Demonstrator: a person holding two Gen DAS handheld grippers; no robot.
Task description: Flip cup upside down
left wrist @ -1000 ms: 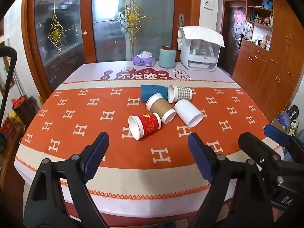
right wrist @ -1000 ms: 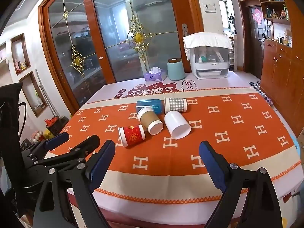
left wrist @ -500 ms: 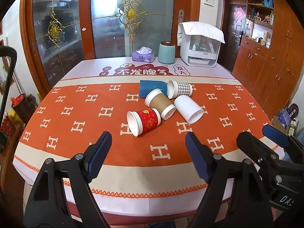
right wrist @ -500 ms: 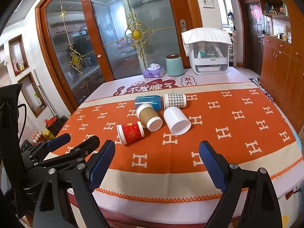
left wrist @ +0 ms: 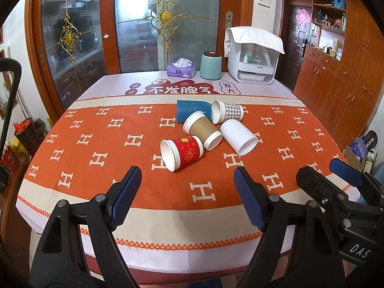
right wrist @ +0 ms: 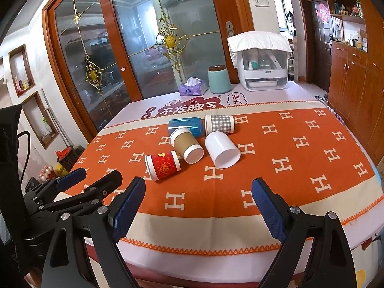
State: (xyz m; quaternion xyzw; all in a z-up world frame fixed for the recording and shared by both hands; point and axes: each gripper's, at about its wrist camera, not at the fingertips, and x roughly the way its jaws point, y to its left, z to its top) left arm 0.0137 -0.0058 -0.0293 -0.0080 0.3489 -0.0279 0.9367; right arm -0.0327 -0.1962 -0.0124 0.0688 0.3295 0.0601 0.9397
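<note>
- Nothing of the task looks done: five cups lie on their sides in a cluster near the middle of the tabletop (left wrist: 72, 144), and none stands rim-down.
- The red cup (left wrist: 182, 153) lies nearest the grippers, its open mouth facing left in the left wrist view; it touches, or all but touches, the brown cup (left wrist: 202, 130) behind it.
- The white cup (left wrist: 238, 137) lies to the right of the brown one, mouth toward the camera.
- The blue cup (left wrist: 192, 110) and the checked cup (left wrist: 226, 114) lie farthest back, close against each other.
- The left gripper (left wrist: 187, 198) hangs over the near edge of the tabletop, its fingers spread wide and holding nothing, well short of the cups.
- The right gripper (right wrist: 198, 202) is likewise wide apart and empty, also over the near edge.
- Which cup is meant I cannot tell; the red one is the closest and least hemmed in.
- All is left to do: reach a cup, close on its wall, lift it, turn it mouth-down and set it on the cloth.
- The crowding matters: taking the brown or blue cup would likely nudge its neighbours.
</note>
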